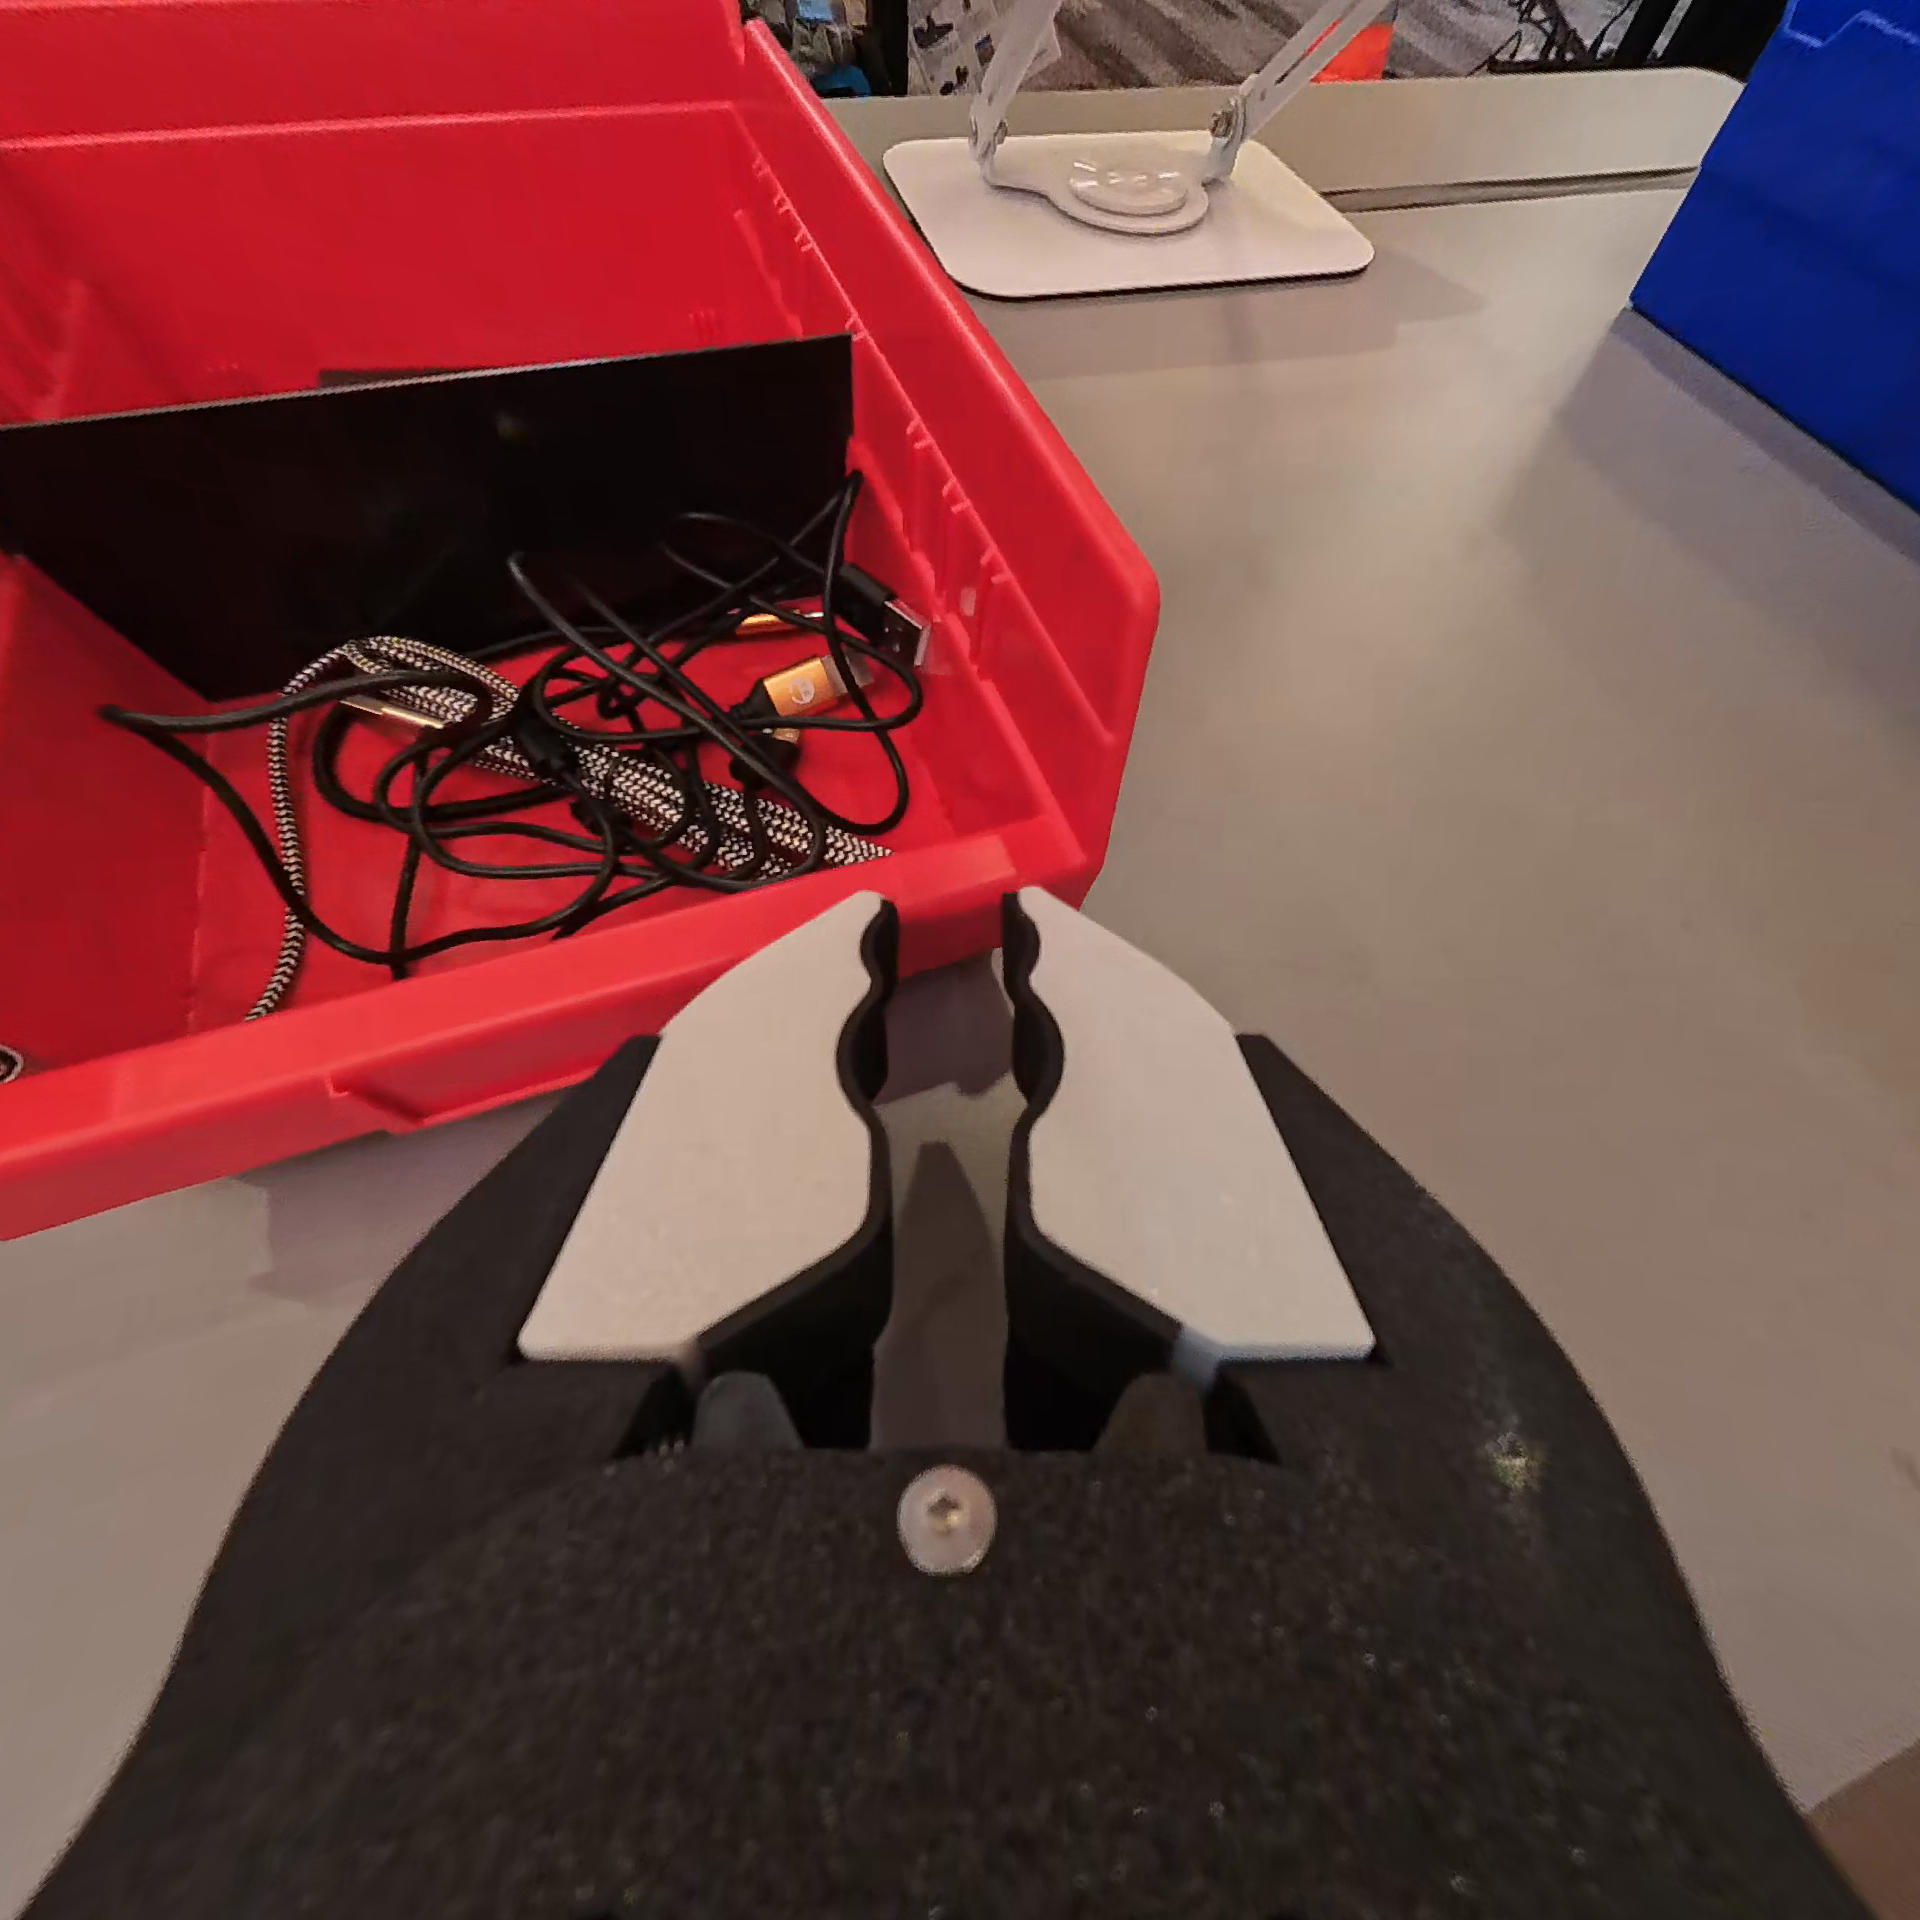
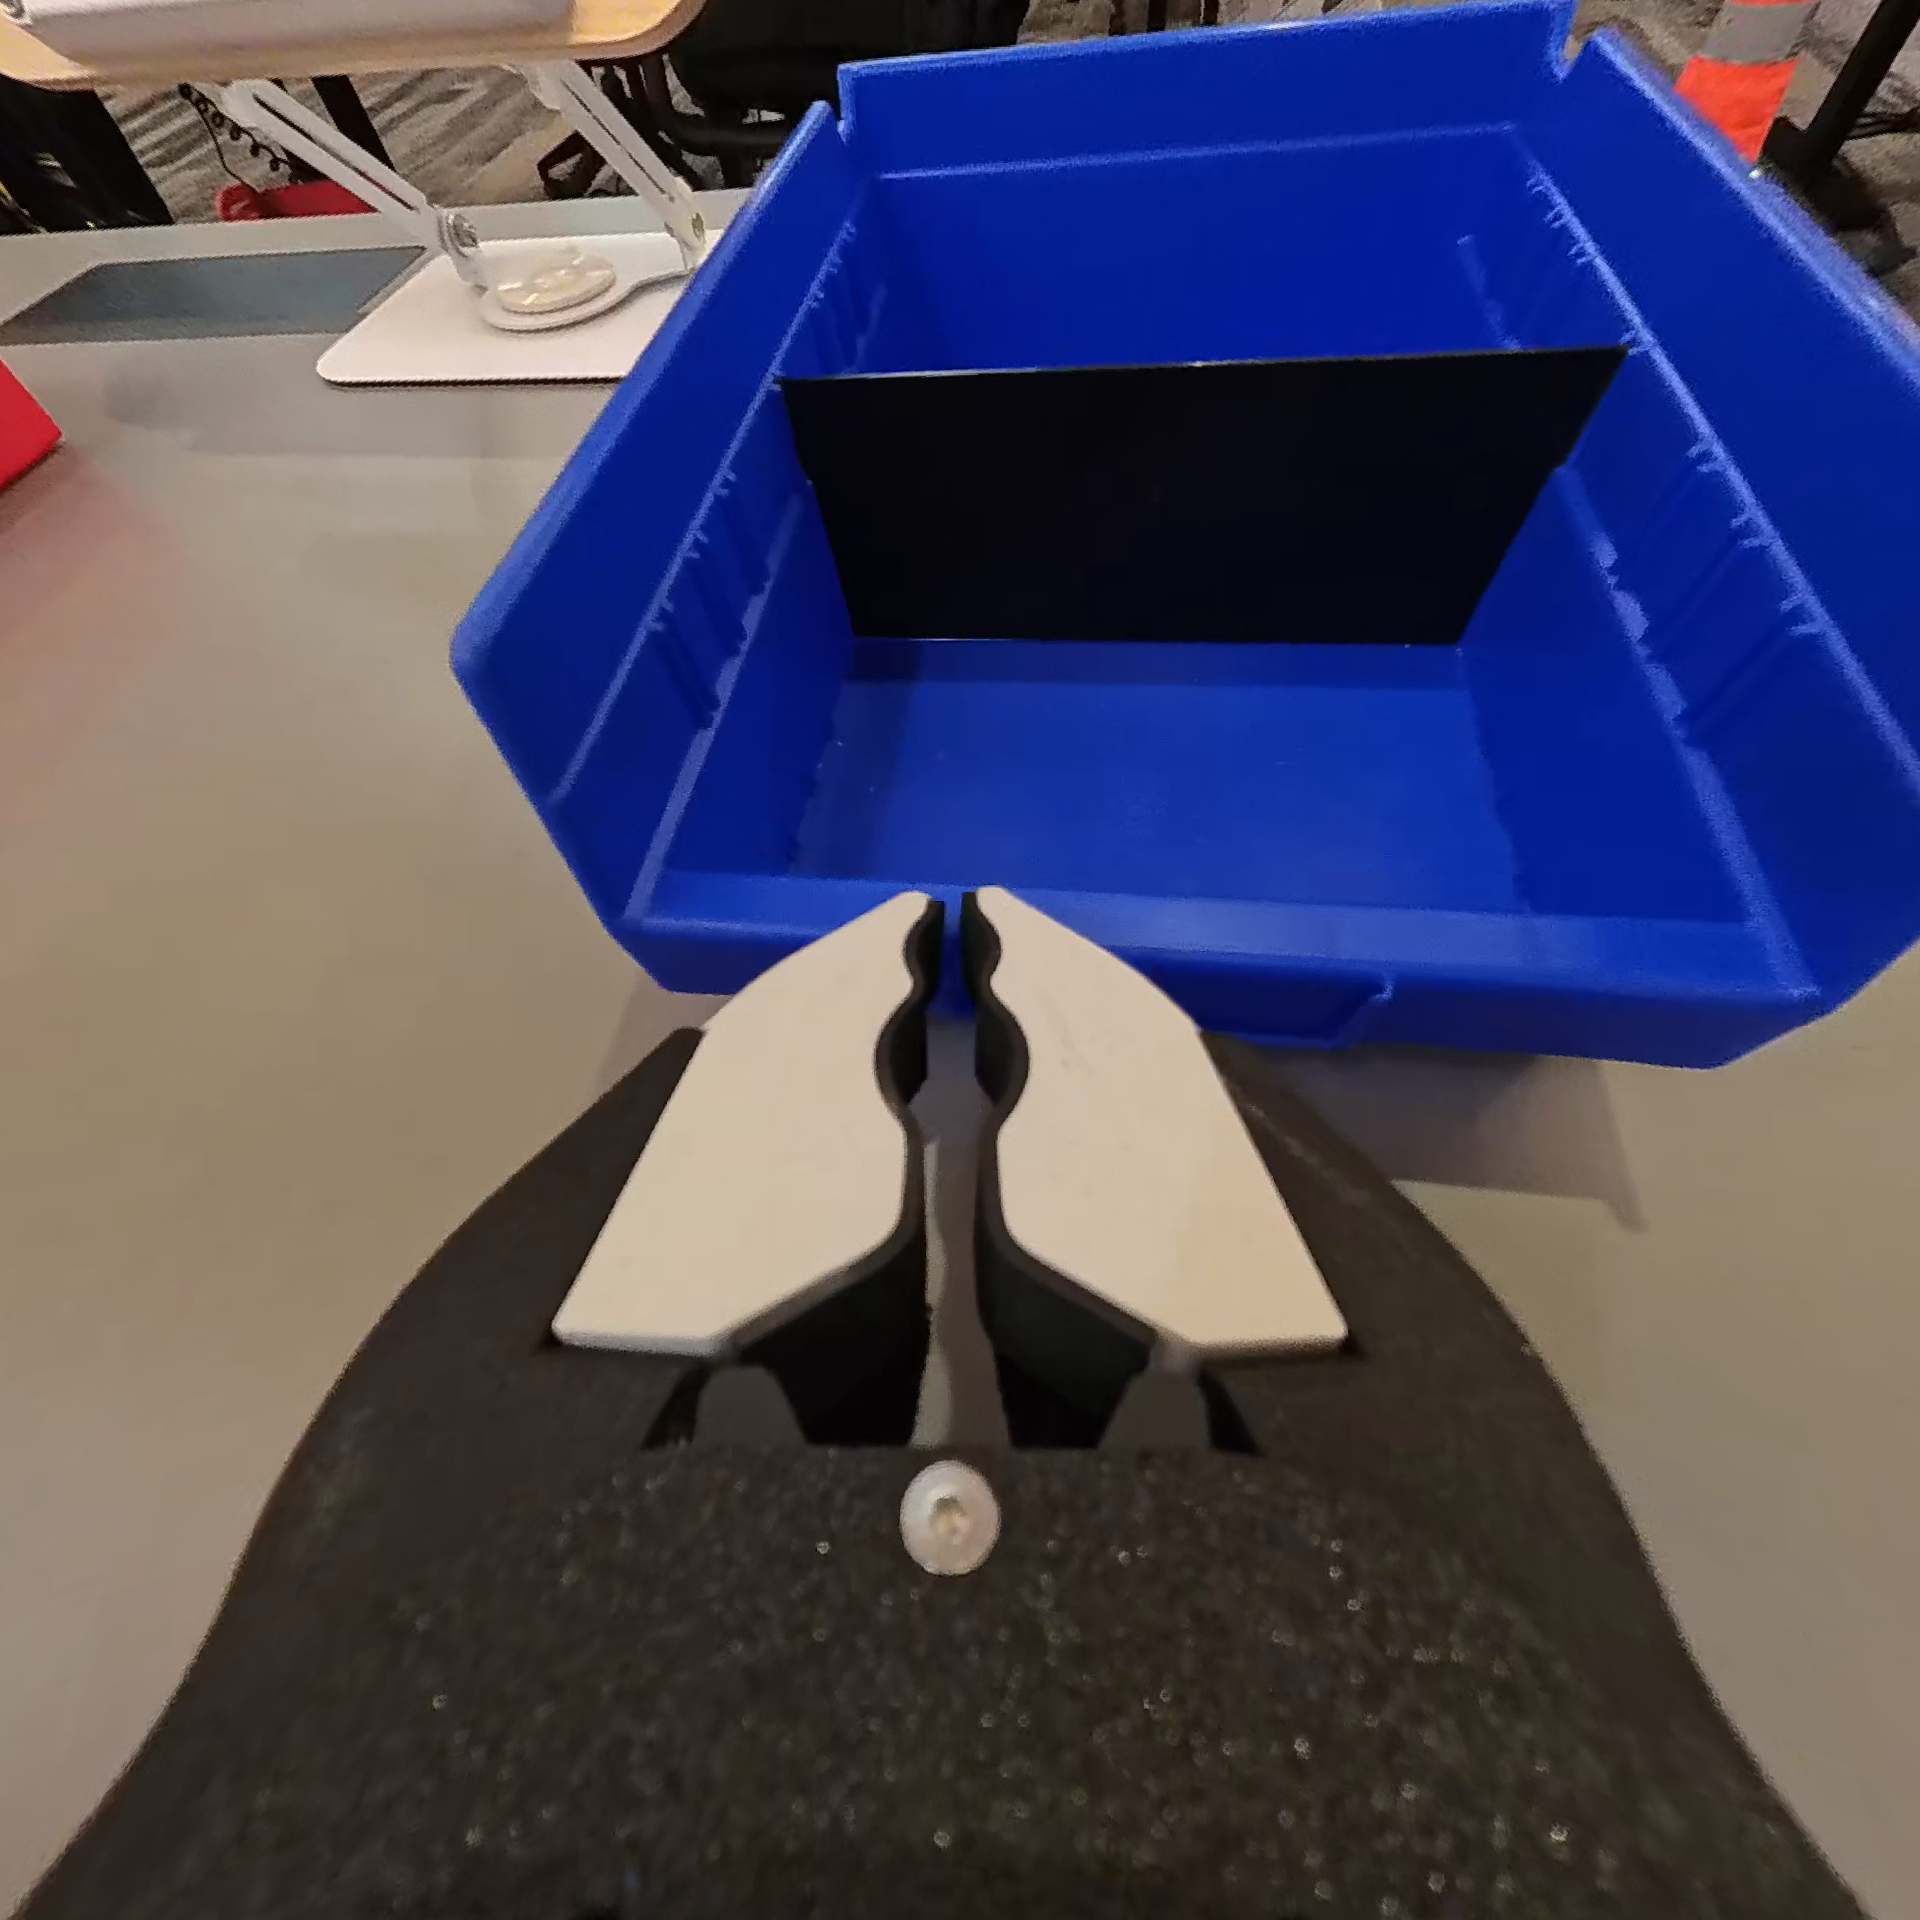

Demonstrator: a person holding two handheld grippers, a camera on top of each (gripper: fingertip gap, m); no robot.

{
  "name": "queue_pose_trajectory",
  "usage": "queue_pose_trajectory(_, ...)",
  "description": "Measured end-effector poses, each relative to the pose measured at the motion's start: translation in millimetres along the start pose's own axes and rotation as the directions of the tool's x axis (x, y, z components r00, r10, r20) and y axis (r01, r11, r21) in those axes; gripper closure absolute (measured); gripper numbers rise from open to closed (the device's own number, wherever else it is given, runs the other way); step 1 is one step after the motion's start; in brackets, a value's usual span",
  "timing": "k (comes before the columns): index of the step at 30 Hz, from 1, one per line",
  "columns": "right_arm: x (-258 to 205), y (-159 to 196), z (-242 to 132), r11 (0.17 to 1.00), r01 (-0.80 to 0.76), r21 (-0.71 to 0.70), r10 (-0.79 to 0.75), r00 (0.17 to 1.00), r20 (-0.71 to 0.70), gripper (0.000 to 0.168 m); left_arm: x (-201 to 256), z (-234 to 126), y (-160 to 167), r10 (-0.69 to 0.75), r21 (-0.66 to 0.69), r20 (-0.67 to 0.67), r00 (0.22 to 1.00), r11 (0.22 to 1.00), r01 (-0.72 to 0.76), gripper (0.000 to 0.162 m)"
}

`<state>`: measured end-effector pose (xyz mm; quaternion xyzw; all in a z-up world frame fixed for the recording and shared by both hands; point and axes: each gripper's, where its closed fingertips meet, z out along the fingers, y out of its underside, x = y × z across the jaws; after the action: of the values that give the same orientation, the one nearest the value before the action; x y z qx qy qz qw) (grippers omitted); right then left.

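The left gripper point(image 1: 940, 920) holds nothing, and its two fingers stand a little apart, just above the front rim of a red bin point(image 1: 623, 997). Inside the bin's front part lies a tangle of cables point(image 1: 582, 748): thin black ones, a thick black-and-white woven one, and plugs with shiny orange ends. A black divider point(image 1: 416, 499) stands behind them. The right gripper point(image 2: 953, 914) holds nothing either, and its fingers are nearly together, close to the front rim of a blue bin point(image 2: 1195, 935). Both bins sit on a grey table point(image 1: 1455, 831), with a white stand point(image 1: 1132, 218) behind.
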<state>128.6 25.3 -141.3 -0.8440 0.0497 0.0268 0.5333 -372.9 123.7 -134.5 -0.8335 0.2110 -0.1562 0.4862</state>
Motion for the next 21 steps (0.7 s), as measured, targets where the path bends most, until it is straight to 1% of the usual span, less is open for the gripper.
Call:
queue_pose_trajectory(16,-7.4,0.1,1.4,1.000,-0.023,-0.001,0.023,0.999,0.038,0.166,2.7,1.7,-1.0,0.010,-0.001,-0.009,1.000,1.000,-0.010,0.143)
queue_pose_trajectory(18,-9.9,-0.3,1.4,1.000,-0.030,0.002,0.030,0.998,0.049,0.166,1.3,-0.9,-6.0,0.011,0.016,-0.013,1.000,1.000,-0.011,0.143)
queue_pose_trajectory(21,-11.5,0.2,3.3,1.000,-0.023,-0.002,0.023,0.998,0.052,0.166,-1.4,-8.1,-27.5,0.010,0.053,-0.071,0.997,0.999,-0.006,0.143)
